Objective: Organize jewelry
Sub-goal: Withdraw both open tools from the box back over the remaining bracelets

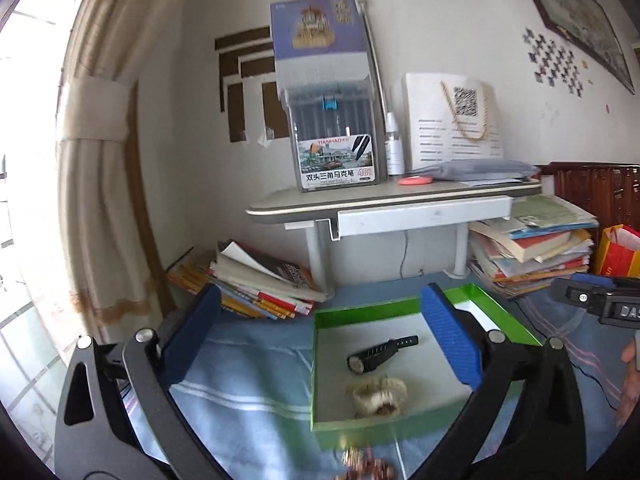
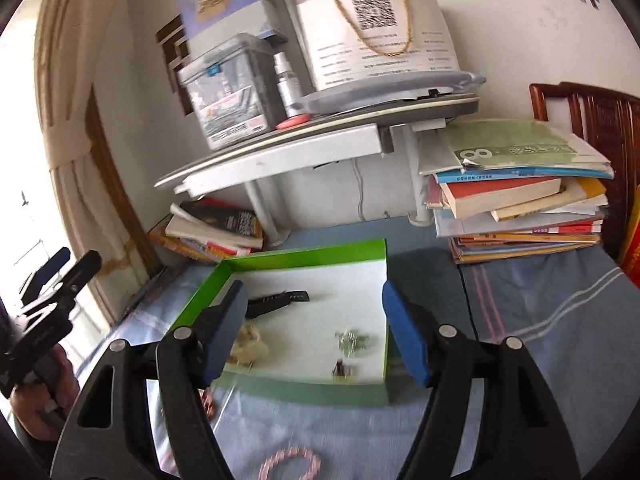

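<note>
From the left wrist view, a cream tied-back curtain (image 1: 92,184) hangs at nine o'clock, a slumped pile of paperback books (image 1: 256,280) lies at the middle left, and a small grey shelf (image 1: 384,200) at twelve o'clock carries a clear marker-pen case (image 1: 336,144) and a white paper bag with a rope handle (image 1: 452,116). A taller stack of books (image 1: 532,252) sits at three o'clock.

On the blue striped cloth (image 1: 248,384) rests the shallow green-walled cardboard tray (image 1: 320,376) with a white floor. Inside lie a black wristwatch (image 1: 380,354) and, nearer, a cream beaded bracelet (image 1: 378,394). The right wrist view adds silver trinkets (image 2: 354,340) toward the tray's four o'clock corner and a pink beaded bracelet (image 2: 290,460) on the cloth at six o'clock.

The left gripper (image 1: 324,336) has its jaws spread wide with nothing held. The right gripper (image 2: 316,332) also stands open and empty, above the tray's near wall.

Copper-coloured pieces at the left view's bottom edge are blurred and cut off.
</note>
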Available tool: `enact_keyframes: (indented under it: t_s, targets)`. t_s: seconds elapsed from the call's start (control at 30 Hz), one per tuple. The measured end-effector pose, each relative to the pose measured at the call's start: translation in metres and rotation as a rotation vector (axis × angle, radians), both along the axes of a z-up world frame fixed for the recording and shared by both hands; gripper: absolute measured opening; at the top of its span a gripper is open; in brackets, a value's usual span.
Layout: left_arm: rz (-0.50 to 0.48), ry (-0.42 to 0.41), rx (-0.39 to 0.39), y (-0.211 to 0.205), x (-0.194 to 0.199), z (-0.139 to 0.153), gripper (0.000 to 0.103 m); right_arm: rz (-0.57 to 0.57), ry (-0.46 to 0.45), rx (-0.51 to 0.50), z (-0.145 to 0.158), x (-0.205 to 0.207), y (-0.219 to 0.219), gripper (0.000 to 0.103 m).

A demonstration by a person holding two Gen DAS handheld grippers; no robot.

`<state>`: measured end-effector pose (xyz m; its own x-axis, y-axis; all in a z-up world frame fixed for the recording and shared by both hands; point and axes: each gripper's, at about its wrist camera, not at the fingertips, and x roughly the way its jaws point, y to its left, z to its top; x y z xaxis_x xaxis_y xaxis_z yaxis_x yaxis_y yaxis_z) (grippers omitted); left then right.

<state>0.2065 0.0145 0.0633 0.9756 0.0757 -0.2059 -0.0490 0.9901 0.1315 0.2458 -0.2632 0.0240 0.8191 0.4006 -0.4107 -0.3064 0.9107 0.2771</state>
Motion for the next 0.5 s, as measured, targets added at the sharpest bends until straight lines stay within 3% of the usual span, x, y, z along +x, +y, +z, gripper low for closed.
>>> enact_keyframes:
  t_s: [0.2, 0.33, 0.5]
  targets:
    - [0.026, 0.071, -0.024, 0.014, -0.07, -0.02, 0.099, 0.049, 0.03, -0.045, -0.01, -0.056, 0.009, 0.074]
    - [0.02, 0.16, -0.082, 0.026, -0.101, -0.042, 0.099, 0.084, 0.057, -0.084, -0.026, -0.091, 0.023, 0.074]
    - [0.021, 0.213, -0.098, 0.027, -0.123, -0.062, 0.099, 0.104, 0.098, -0.1, -0.045, -0.122, 0.03, 0.074]
